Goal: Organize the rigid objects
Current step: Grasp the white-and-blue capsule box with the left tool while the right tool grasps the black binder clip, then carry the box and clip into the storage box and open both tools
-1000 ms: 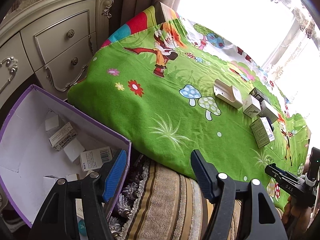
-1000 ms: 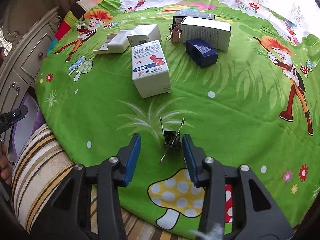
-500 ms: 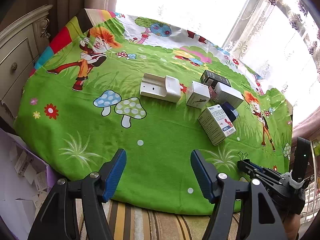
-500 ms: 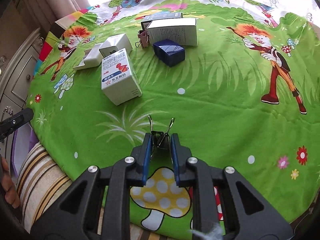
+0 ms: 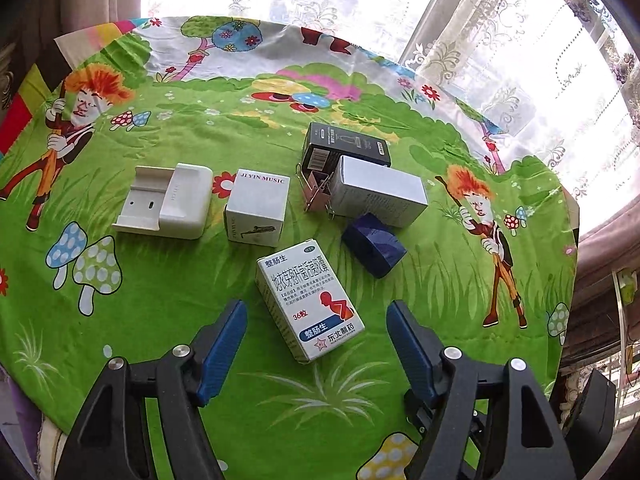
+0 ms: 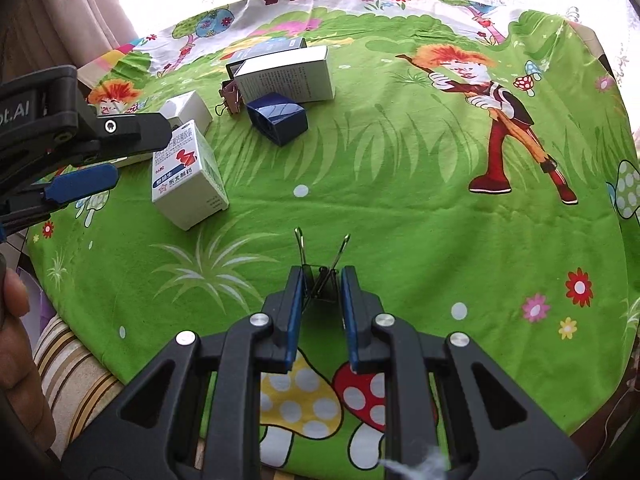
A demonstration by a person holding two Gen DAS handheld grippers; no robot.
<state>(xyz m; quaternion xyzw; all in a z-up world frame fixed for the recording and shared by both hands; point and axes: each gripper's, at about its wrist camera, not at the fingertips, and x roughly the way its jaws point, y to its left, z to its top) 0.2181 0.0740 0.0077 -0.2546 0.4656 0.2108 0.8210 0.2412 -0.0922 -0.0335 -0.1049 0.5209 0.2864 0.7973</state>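
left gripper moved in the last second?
Yes. The left gripper, open, swung right, away from the purple box and dresser that filled its view a second ago; it now faces the white medicine box on the green tablecloth.

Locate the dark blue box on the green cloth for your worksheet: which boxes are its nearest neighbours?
In the left wrist view the dark blue box lies right of centre, just in front of the silver-white box and up-right of the white medicine box.
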